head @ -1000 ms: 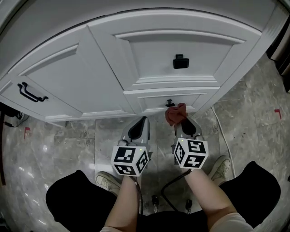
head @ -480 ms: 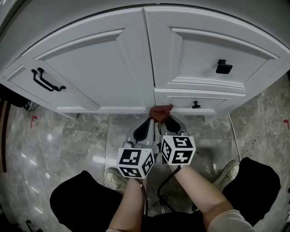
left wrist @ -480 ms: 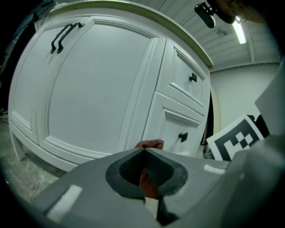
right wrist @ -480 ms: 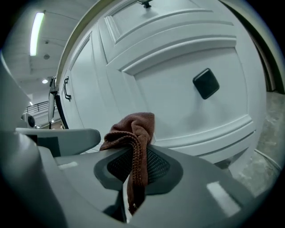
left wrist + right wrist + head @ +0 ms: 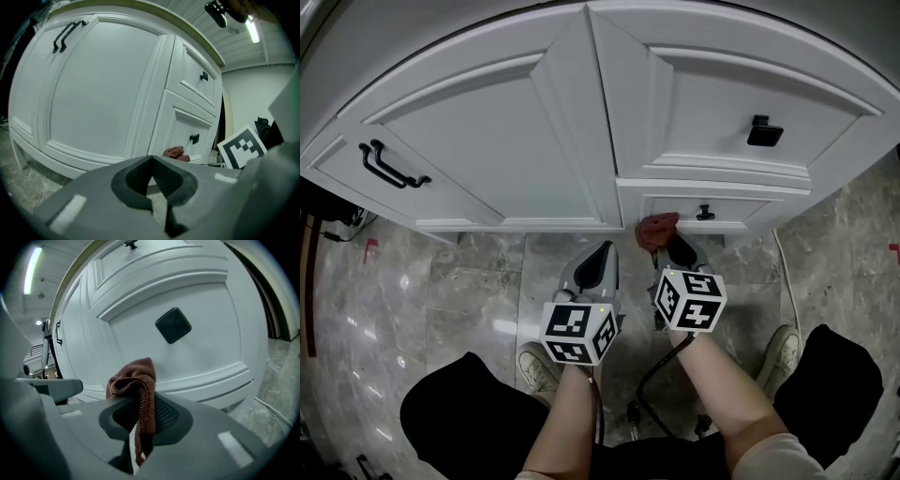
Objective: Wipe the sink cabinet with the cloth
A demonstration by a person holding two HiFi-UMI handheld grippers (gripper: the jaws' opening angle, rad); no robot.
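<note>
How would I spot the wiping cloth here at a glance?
Start at the white sink cabinet and go down to its small bottom drawer with the black knob. Just left of that knob, the right tool pinches a crumpled knitted cloth: reddish-brown, the only soft, coloured thing.

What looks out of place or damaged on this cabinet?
Nothing stands out. The cabinet looks shut and undamaged; the cloth is pinched in the right gripper by the lower drawer.
</note>
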